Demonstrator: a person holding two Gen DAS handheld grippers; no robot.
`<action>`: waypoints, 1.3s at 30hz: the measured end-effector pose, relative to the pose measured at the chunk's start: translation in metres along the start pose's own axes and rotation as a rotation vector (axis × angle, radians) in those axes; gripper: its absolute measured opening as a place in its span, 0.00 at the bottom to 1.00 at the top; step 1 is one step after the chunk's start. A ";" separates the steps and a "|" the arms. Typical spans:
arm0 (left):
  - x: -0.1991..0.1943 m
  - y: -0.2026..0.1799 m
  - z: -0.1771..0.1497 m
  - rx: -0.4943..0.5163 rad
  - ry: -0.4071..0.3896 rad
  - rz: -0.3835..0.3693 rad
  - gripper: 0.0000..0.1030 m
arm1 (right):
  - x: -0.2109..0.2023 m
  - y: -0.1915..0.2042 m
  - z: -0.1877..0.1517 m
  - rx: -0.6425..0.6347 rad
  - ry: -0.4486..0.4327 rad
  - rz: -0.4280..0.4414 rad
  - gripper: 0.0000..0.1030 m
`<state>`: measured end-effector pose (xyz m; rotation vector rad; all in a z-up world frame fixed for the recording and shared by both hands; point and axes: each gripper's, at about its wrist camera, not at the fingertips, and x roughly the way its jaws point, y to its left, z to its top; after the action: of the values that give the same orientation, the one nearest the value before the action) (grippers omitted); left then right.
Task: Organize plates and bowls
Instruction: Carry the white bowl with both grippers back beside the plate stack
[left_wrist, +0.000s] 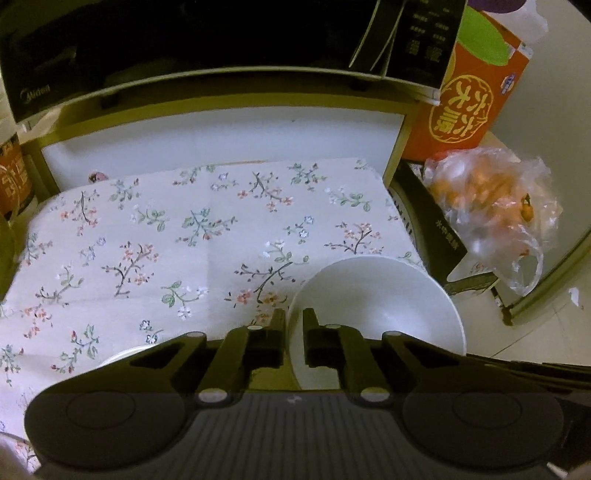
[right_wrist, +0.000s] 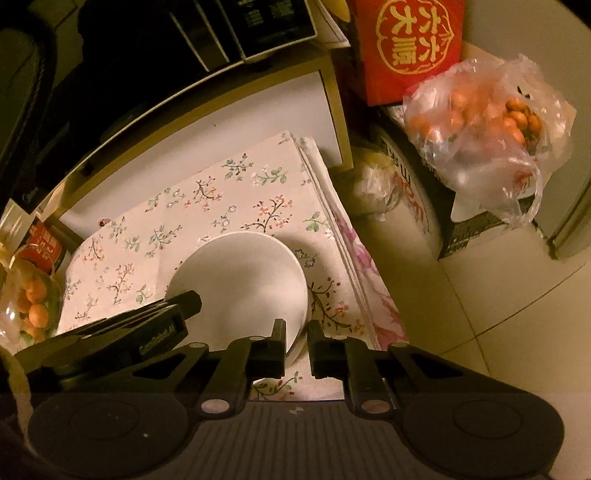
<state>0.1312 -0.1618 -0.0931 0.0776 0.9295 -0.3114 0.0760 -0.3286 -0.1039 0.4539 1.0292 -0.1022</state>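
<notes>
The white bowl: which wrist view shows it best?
The right wrist view: nearly the whole bowl shows on the floral cloth, its rim pinched at both sides by the left tool and the right tool. The left wrist view shows the bowl too, but its near part is hidden.

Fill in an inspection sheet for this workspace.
Surface: floral cloth over the table.
Job's things: white bowl upright; a white plate edge shows beside it.
Clutter: bag of oranges, red carton, dark box.
Grippers: left gripper shut on the white bowl's rim; right gripper shut on the opposite rim.
Cables: nothing seen.
Surroundings: microwave on a shelf behind, tiled floor.
</notes>
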 end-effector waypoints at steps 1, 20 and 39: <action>-0.003 -0.001 0.001 0.004 -0.007 0.004 0.08 | -0.001 0.002 0.000 -0.005 -0.004 -0.005 0.08; -0.094 -0.004 0.002 -0.031 -0.130 0.018 0.06 | -0.071 0.020 0.002 -0.070 -0.134 0.061 0.07; -0.182 0.010 -0.077 -0.150 -0.098 0.021 0.07 | -0.142 0.032 -0.067 -0.216 -0.061 0.197 0.08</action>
<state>-0.0268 -0.0955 0.0056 -0.0651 0.8516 -0.2228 -0.0425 -0.2899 -0.0025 0.3505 0.9193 0.1688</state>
